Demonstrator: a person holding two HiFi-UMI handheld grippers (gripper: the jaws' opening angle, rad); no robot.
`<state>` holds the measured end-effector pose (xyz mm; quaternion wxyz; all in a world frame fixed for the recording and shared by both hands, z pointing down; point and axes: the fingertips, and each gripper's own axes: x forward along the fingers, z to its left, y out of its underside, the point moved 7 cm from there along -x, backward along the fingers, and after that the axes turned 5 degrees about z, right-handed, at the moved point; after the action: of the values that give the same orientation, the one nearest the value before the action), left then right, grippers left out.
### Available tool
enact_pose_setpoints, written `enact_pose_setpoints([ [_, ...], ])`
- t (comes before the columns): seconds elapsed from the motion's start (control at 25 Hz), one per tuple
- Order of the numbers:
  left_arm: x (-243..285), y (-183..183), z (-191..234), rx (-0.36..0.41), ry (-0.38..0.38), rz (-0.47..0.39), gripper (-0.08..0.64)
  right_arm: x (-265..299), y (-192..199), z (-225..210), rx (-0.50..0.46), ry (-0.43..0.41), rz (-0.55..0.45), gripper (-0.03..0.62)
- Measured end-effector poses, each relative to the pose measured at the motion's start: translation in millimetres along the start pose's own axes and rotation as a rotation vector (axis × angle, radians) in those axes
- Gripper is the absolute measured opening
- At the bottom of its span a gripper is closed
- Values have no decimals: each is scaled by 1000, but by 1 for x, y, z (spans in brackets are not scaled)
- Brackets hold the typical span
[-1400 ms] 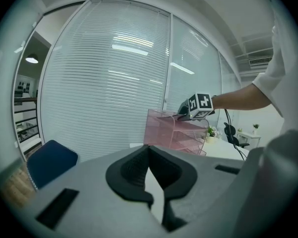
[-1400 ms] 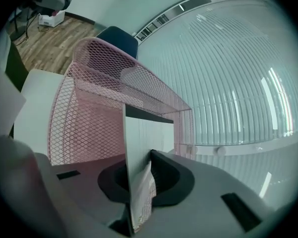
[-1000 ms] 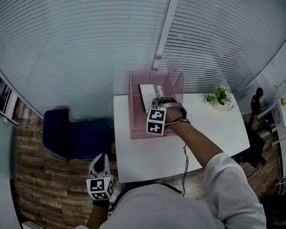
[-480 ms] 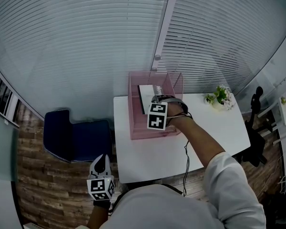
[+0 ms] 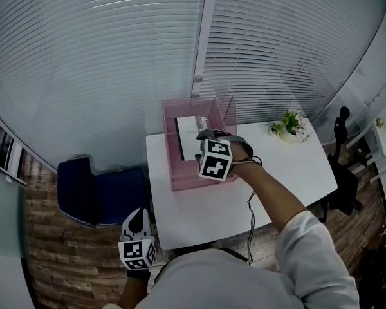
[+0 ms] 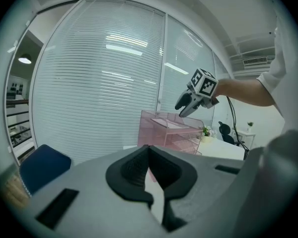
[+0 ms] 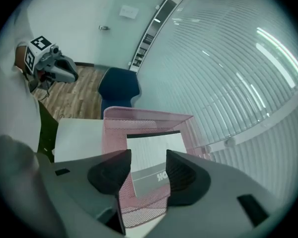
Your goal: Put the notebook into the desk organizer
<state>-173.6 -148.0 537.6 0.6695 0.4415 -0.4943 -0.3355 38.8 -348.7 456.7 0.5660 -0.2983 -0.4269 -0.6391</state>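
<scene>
Notebook [image 7: 151, 150] lies in the desk organizer [image 7: 139, 115] — job seemingly done; right tongs [image 7: 148, 168] wide apart, closing on nothing; left tongs [image 6: 155, 195] pinched together, empty.

This is an office. Glass partition walls hung with white horizontal blinds [image 5: 103, 56] close off the room. A white rectangular tabletop [image 5: 296, 166] carries a pink wire-mesh desk organizer [image 5: 180, 166] and a small green potted plant [image 5: 287, 124]. A dark blue padded chair [image 5: 93, 195] stands on the brown wood-plank floor [image 5: 58, 256], and a black swivel chair [image 5: 343, 172] stands beside the tabletop.
</scene>
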Motion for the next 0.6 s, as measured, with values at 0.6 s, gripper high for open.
enact_pose_setpoints([
  [0.6, 9, -34, -14, 61, 21, -44, 8, -114, 66, 36, 526, 347, -489, 47],
])
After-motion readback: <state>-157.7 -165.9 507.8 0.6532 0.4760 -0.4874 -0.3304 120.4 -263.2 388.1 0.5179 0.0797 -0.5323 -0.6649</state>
